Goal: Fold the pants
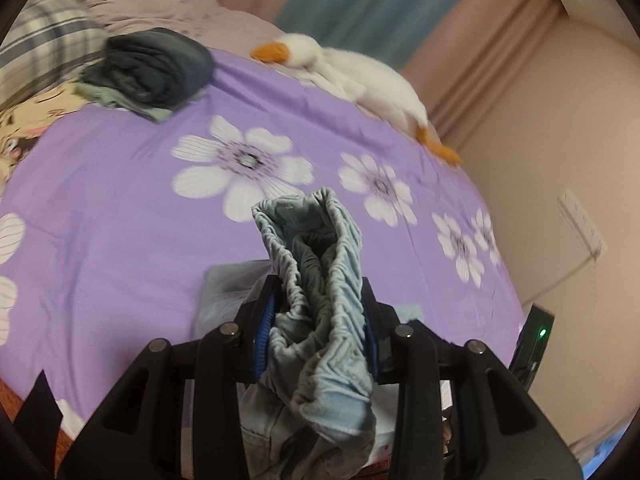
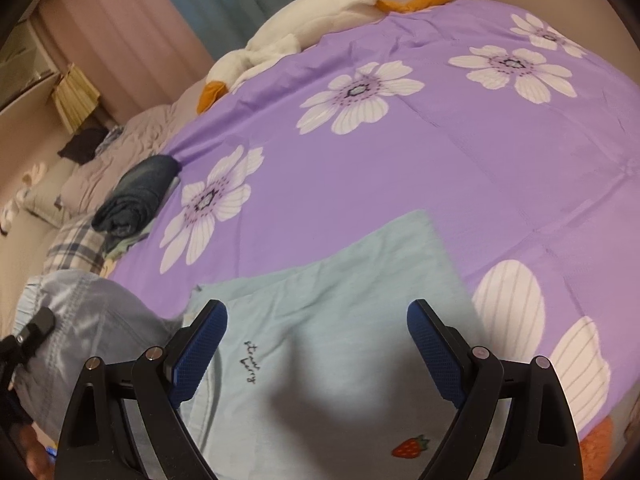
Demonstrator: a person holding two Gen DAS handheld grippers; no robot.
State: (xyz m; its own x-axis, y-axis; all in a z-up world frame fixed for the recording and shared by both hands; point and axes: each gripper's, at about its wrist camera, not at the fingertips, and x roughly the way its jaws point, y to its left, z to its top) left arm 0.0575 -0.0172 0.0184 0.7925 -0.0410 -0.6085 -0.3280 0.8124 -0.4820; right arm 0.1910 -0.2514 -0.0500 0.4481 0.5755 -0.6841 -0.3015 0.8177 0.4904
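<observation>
The left gripper (image 1: 318, 320) has its jaws pressed on the gathered elastic waistband of the light blue pants (image 1: 316, 280), with the blue pads on both sides of the bunched cloth. The waistband stands up between the fingers and the rest of the pants hangs down under the gripper, above the bed. In the right wrist view the same pants (image 2: 80, 320) show as a raised, rounded bundle at the left edge, and a small black part of the left gripper is seen against them.

The right gripper (image 2: 316, 356) has its jaws wide apart and holds nothing. It hovers over a pale blue cloth (image 2: 340, 300) that lies flat on the purple bedsheet (image 2: 460, 168) with white flowers. On this cloth there is a handwritten-style print that reads "straw berry" in two lines (the letters are small, so the first word is perhaps not exact), and lower down a small red strawberry picture (image 2: 410, 447). I cannot tell whether this cloth belongs to the pants or is a separate piece.

At the far side of the bed lies a white plush goose (image 1: 352, 76) with an orange beak and feet. Near it, a dark folded garment (image 1: 156, 68) rests on other folded clothes beside a checked pillow (image 1: 44, 52).
</observation>
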